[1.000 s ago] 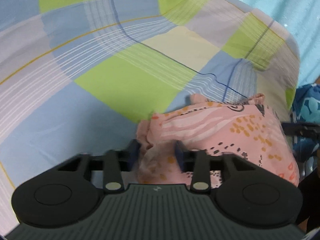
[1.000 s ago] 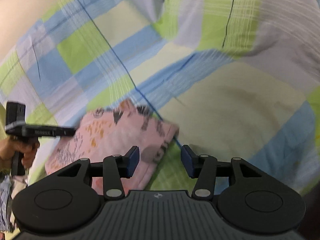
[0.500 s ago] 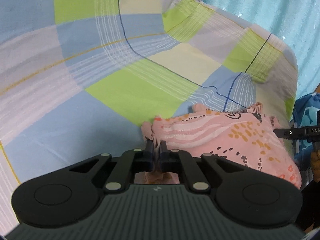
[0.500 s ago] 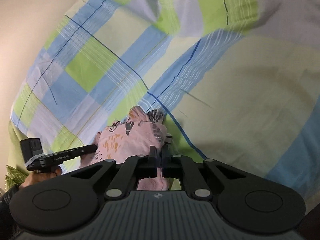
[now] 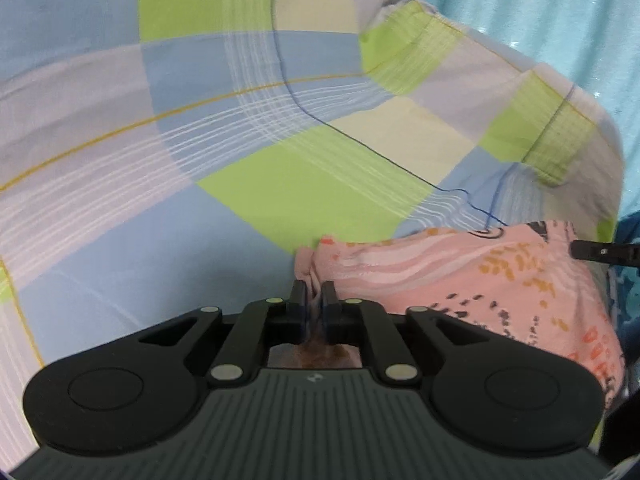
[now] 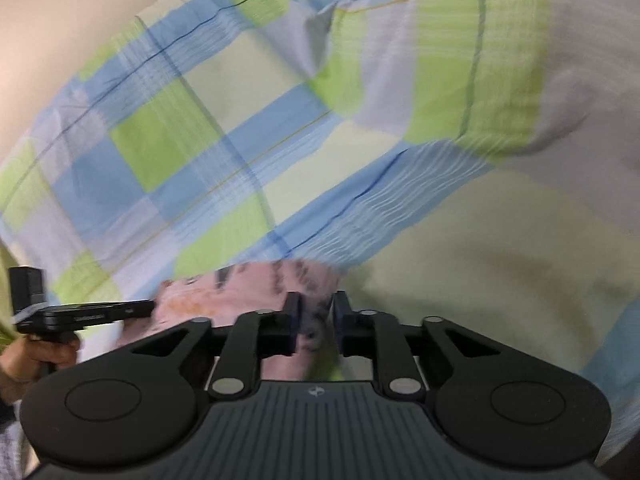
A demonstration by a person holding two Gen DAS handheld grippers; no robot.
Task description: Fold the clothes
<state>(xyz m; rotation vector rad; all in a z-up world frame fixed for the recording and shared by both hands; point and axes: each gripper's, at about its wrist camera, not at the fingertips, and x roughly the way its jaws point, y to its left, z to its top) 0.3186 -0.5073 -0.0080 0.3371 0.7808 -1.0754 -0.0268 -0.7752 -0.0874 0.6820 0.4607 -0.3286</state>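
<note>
A pink patterned garment [image 5: 460, 276] lies folded on the checked bedsheet [image 5: 280, 180]. My left gripper [image 5: 314, 300] is shut on the garment's near left corner, with a bunch of cloth pinched between the fingers. In the right wrist view, blurred by motion, the same pink garment [image 6: 240, 292] sits just ahead of my right gripper [image 6: 317, 312]. Its jaws stand a little apart with the garment's edge lying between them. The left gripper's body [image 6: 80, 316] shows at the far left, held by a hand [image 6: 36, 356].
The checked sheet [image 6: 480, 260] covers the bed in every direction, with a rumpled ridge at the back. A teal curtain [image 5: 540, 20] hangs behind and a beige wall [image 6: 60, 20] stands to one side. Blue patterned cloth [image 5: 628, 288] lies at the garment's right.
Both grippers closed on the garment's corners half a second ago. Since then the right jaws have parted somewhat and the garment has come nearer in that view. The left stays clamped.
</note>
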